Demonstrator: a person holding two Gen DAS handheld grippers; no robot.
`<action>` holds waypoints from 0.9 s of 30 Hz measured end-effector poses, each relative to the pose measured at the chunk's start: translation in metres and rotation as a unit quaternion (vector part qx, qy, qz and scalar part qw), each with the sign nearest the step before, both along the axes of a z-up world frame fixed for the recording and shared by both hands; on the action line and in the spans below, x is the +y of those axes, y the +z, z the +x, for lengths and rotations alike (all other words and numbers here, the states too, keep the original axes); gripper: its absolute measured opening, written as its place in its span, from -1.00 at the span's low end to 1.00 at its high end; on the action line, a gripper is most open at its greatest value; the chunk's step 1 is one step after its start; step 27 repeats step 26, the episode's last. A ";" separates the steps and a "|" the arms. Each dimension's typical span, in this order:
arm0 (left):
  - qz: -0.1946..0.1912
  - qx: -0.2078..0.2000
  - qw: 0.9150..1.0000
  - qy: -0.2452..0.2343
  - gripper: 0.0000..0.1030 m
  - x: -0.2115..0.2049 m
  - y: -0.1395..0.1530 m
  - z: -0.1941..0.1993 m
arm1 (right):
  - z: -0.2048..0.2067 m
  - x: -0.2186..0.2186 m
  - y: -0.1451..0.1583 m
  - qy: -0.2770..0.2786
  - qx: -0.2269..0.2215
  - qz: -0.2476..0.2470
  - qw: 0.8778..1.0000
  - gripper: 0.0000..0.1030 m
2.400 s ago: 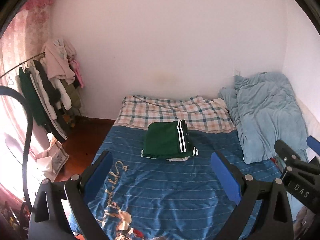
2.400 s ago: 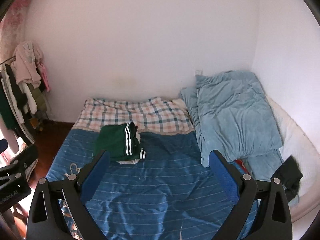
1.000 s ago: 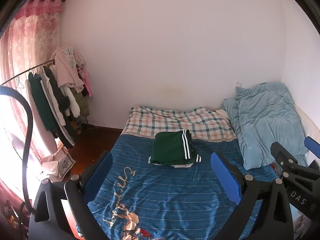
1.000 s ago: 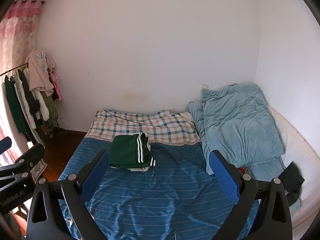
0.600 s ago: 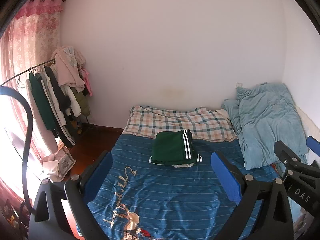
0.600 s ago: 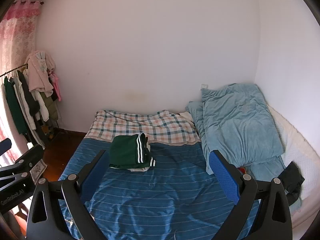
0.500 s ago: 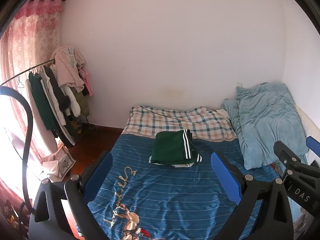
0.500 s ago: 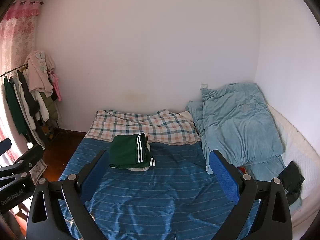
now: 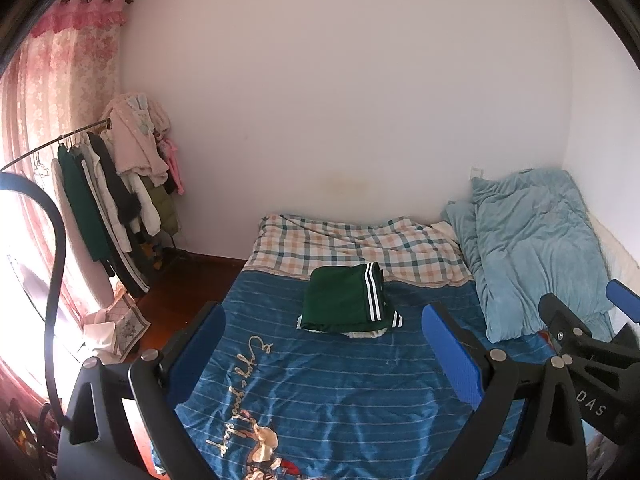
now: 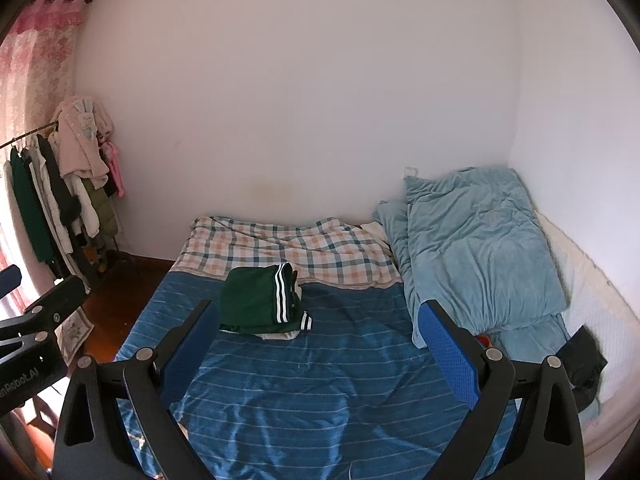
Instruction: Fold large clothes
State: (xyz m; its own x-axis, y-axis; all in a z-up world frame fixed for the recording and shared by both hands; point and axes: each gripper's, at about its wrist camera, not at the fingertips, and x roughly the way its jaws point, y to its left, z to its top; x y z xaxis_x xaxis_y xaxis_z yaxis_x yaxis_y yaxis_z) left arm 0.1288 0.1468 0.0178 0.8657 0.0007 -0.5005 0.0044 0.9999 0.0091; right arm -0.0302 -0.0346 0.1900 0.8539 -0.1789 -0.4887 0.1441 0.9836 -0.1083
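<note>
Green striped garment (image 9: pixel 344 303) lies folded on the bed (image 9: pixel 320 384); fold looks done.
I hold left claw (image 9: pixel 328 354) and right claw (image 10: pixel 320 348) released, empty, well short of it; nothing unfolded visible.

Bed (image 9: pixel 360 400), blue striped cover. Folded green garment (image 9: pixel 344 304) mid-bed, atop white cloth. Plaid blanket (image 9: pixel 360 248) at far edge. Light-blue quilt (image 10: pixel 480 248) along right edge; dark item (image 10: pixel 584 360) near right corner.
</note>
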 end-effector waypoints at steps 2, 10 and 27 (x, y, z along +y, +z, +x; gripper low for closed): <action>0.000 -0.002 1.000 0.000 0.95 0.000 0.000 0.000 | 0.000 0.000 0.000 0.000 -0.001 -0.001 1.000 0.95; 0.001 -0.003 1.000 0.001 0.95 -0.001 0.001 -0.002 | 0.003 0.003 0.001 0.002 -0.005 0.001 1.000 0.95; 0.003 -0.006 1.000 0.004 0.95 -0.002 0.003 -0.005 | 0.006 0.004 0.002 0.003 -0.004 0.001 1.000 0.95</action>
